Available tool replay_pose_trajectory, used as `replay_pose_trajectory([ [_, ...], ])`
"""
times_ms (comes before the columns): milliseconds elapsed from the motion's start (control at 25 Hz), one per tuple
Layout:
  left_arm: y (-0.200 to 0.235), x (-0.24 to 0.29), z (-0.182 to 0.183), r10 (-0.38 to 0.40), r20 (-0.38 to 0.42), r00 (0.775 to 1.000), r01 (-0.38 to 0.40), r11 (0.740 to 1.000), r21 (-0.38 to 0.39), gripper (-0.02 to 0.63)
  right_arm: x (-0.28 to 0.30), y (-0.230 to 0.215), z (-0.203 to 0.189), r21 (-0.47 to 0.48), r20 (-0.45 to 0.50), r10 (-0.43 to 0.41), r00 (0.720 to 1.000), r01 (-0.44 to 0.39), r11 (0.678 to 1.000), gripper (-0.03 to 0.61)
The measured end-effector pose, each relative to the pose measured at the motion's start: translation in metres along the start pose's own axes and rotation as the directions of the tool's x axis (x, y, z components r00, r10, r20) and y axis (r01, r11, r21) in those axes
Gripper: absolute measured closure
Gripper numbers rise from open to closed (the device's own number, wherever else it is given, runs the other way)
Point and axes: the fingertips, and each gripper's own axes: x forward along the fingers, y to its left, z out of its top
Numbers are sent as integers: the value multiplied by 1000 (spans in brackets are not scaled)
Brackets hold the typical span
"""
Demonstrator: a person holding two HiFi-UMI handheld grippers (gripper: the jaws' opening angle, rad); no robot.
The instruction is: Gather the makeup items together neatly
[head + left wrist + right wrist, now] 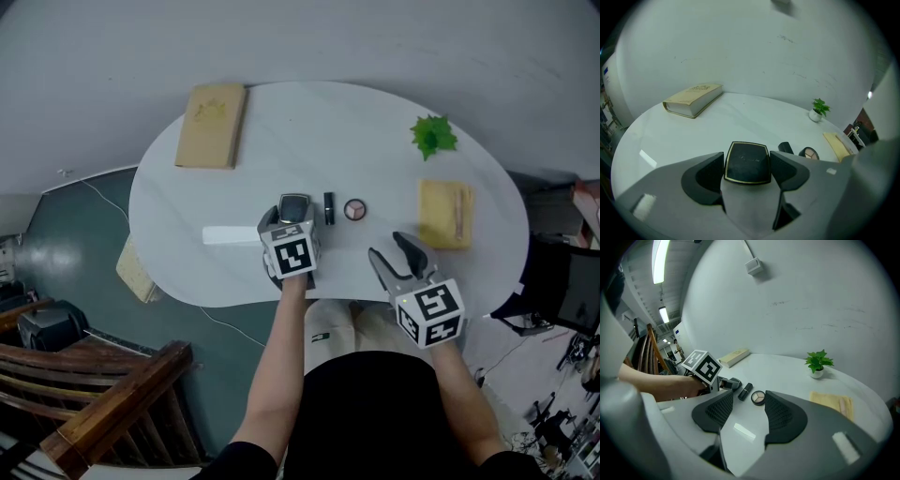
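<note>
— While the left tool (749, 167) sits over the counter (281, 131), what's in it?
— A black compact (747, 158), pinched between its jaws, beside the lipstick (329, 208). Right tool (746, 411) gapes empty, well right of it.

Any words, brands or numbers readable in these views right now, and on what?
Nothing reads clearly.
Compact: faint script on the lid, too blurred to read.
Book: a mark on the cover, too small to read.
No other print seen.
</note>
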Motion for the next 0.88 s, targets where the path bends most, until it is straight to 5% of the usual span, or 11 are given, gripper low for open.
replay_pose_trajectory([
  [880,1,2,-6,38,24,999,-36,996,-76,281,-7,-5,-9,-8,-9,9,1000,-9,1000,359],
])
